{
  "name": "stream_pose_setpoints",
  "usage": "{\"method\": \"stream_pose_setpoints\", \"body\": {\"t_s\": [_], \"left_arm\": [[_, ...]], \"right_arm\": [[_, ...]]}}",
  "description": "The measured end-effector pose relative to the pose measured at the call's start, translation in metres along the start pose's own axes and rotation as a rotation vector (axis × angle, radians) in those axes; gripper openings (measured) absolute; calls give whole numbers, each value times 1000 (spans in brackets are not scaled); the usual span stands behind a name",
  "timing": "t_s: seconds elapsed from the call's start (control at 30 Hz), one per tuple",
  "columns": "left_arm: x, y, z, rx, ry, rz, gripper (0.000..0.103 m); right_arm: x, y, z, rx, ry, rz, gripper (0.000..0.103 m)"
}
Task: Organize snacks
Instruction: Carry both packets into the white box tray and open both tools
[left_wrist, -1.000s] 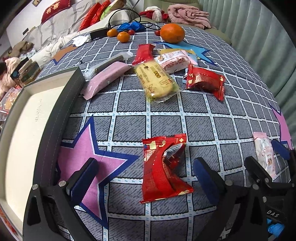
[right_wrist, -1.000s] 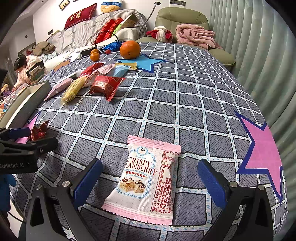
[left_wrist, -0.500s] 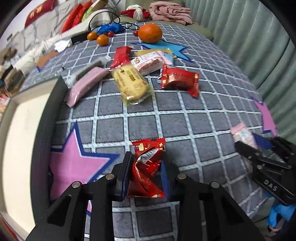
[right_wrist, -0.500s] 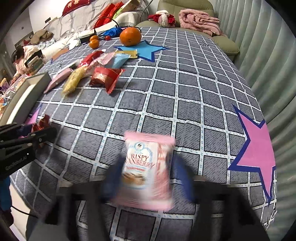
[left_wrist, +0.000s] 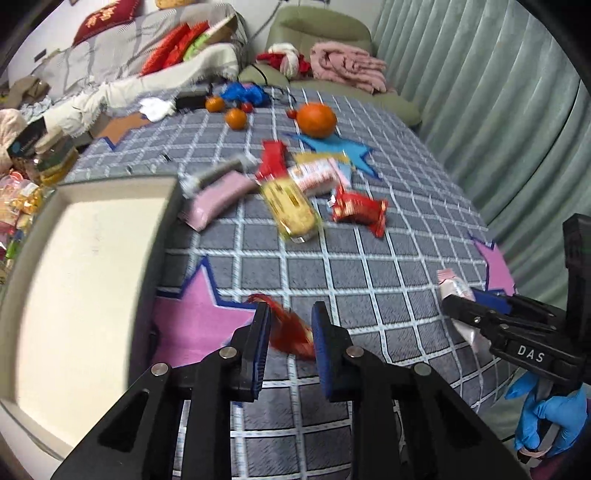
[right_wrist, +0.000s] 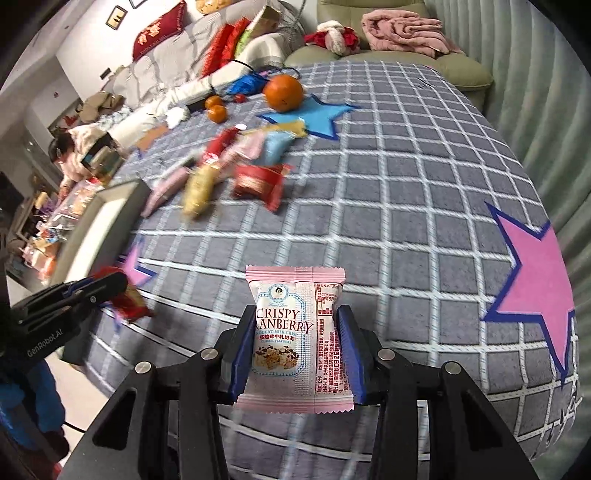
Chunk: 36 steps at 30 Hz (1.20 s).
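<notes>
Left tongs (left_wrist: 288, 336) are clamped on a crumpled red snack packet (left_wrist: 291, 334), lifted clear of the tabletop (left_wrist: 369, 280). Right tongs (right_wrist: 293, 347) are closed on the pink cranberry nougat packet (right_wrist: 293, 339), gripped by its side edges. The open box (left_wrist: 88, 266) lies to the left of the left tongs. Risk: both wrappers are slick and soft; a fast swing toward the box could let either slip out. Remaining snacks (left_wrist: 291, 210) lie ahead.

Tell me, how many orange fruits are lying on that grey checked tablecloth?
3. One big round orange fruit sits by the blue star; two small orange fruits lie left of it, near the far edge. The clutter may hide others.
</notes>
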<state>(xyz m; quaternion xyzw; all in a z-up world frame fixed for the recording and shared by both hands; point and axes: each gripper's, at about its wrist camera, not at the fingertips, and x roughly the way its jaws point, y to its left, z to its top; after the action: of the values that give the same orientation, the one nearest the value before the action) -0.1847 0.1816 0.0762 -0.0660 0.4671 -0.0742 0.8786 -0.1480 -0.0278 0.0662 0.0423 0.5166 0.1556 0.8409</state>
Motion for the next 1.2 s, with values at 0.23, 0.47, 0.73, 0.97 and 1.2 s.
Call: {"method": "stream_pose_setpoints", "body": {"t_s": [0.23,0.47,0.73,0.97,1.2], "left_arm": [[-31,46,10,-55,-71,36,25],[-40,98,5,-135,-64,96,25],[11,40,1,-112,49,19,74],[73,6,8,-123,165,139,80],[69,7,2,-81,133,133,29]], "right_arm": [[0,55,24,-76,-3,82,44],[16,118,47,-177,1,129,44],[12,93,51,-113,-24,81,44],[-2,45,42,-49,-33,34,44],[-4,38,43,-36,-39,61,45]]}}
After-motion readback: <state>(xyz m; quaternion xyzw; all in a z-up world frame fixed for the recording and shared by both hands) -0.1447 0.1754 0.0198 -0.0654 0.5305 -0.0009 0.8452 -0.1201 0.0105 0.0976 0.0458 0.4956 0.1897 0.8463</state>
